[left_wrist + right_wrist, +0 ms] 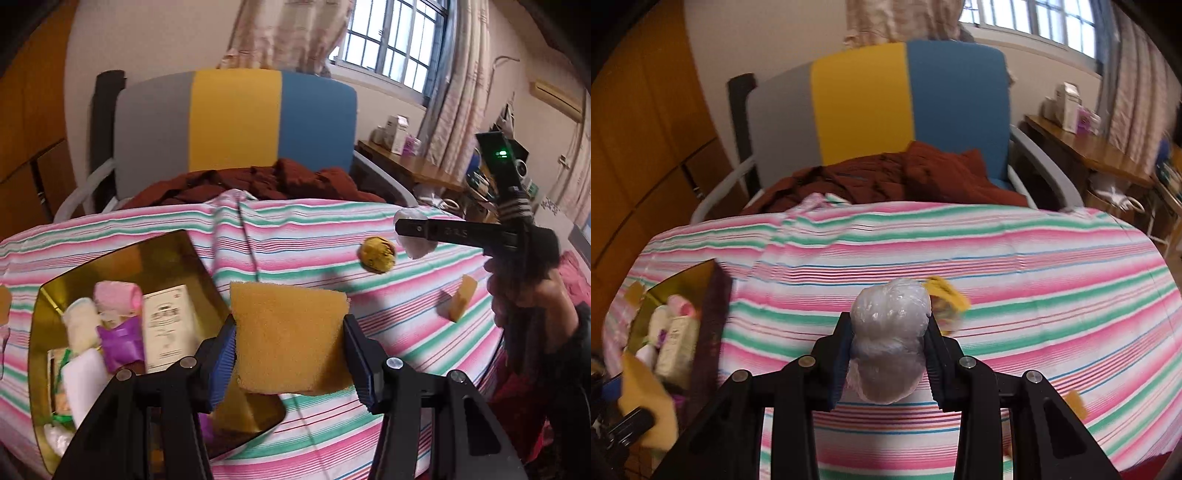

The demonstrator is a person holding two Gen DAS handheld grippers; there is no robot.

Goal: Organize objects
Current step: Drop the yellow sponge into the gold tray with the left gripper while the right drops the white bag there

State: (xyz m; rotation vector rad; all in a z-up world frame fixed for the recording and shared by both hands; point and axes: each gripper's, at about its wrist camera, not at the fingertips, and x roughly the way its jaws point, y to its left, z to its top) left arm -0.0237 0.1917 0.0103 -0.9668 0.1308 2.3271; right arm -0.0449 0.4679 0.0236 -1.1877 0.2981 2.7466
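**Two grippers, both loaded**

The left gripper has its jaws clamped on a yellow sponge, held in the air just right of the gold tin. The tin sits on the striped cloth with a pink roll, a white box and a purple packet inside. The right gripper grips a plastic-wrapped ball above the cloth. A brown ball and a small sponge piece lie on the cloth, well apart from the tin.

both the left gripper and right gripper have jaws clamped on loads.
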